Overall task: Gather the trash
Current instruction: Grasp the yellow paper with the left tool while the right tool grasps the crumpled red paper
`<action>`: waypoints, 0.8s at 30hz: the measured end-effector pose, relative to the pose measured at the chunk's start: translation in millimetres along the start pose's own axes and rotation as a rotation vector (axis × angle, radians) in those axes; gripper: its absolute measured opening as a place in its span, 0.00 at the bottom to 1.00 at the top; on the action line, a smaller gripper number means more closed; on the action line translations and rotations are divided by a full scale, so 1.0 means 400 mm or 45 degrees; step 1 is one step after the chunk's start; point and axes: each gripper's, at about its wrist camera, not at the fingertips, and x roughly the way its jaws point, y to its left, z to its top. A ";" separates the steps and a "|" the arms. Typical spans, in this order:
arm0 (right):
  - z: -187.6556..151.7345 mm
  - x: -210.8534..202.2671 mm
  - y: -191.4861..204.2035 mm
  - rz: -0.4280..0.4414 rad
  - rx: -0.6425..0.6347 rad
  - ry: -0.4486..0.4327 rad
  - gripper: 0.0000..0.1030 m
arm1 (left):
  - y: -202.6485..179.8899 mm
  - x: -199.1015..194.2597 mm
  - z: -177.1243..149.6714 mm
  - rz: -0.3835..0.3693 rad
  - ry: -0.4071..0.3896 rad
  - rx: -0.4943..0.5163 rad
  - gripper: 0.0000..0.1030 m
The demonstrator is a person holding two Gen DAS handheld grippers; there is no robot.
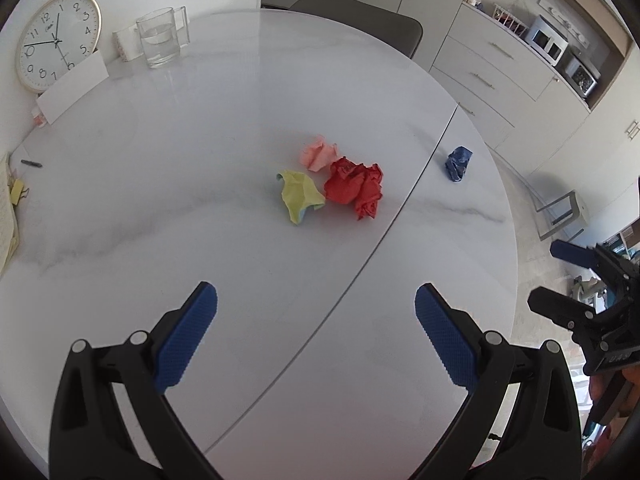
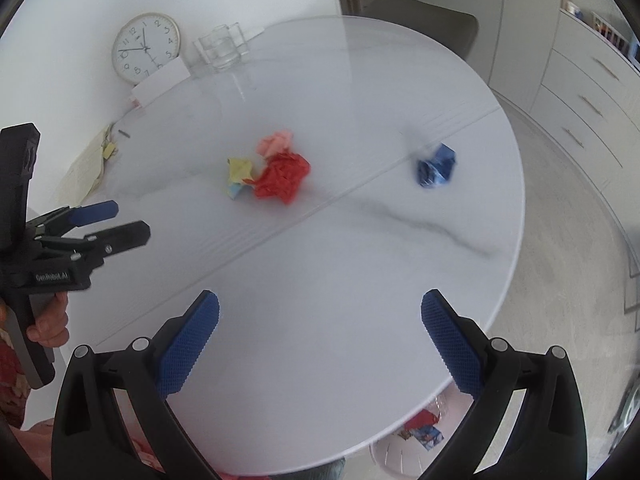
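Three crumpled paper balls lie together mid-table: a red one (image 1: 355, 189) (image 2: 282, 176), a pink one (image 1: 319, 153) (image 2: 274, 142) behind it and a yellow-green one (image 1: 299, 195) (image 2: 239, 176) to its left. A blue ball (image 1: 459, 163) (image 2: 436, 166) lies apart near the right edge. My left gripper (image 1: 316, 300) (image 2: 126, 220) hovers open above the near part of the table, nothing between its fingers. My right gripper (image 2: 320, 304) (image 1: 546, 276) is open too, over the table's near right rim. A white bin (image 2: 408, 440) holding scraps shows below the table edge.
The round white marble table (image 1: 200, 220) carries a clock (image 1: 56, 44), a glass mug (image 1: 160, 36), a white card (image 1: 72, 90) and papers with a clip (image 1: 12, 200) at the left. A chair (image 1: 360, 16) stands beyond, drawers (image 1: 488, 68) at right.
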 end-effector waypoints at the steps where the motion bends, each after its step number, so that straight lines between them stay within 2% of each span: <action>1: 0.018 0.014 0.007 0.005 -0.004 0.003 0.98 | 0.008 0.010 0.008 -0.002 0.003 0.014 0.92; 9: 0.113 0.127 0.032 0.044 -0.030 0.043 0.98 | 0.057 0.084 0.059 -0.021 0.036 0.060 0.92; 17: 0.212 0.292 0.088 0.069 -0.200 0.099 0.98 | 0.088 0.128 0.087 -0.030 0.066 0.052 0.92; 24: 0.245 0.378 0.108 0.082 -0.286 0.144 0.97 | 0.114 0.161 0.103 -0.037 0.090 0.003 0.92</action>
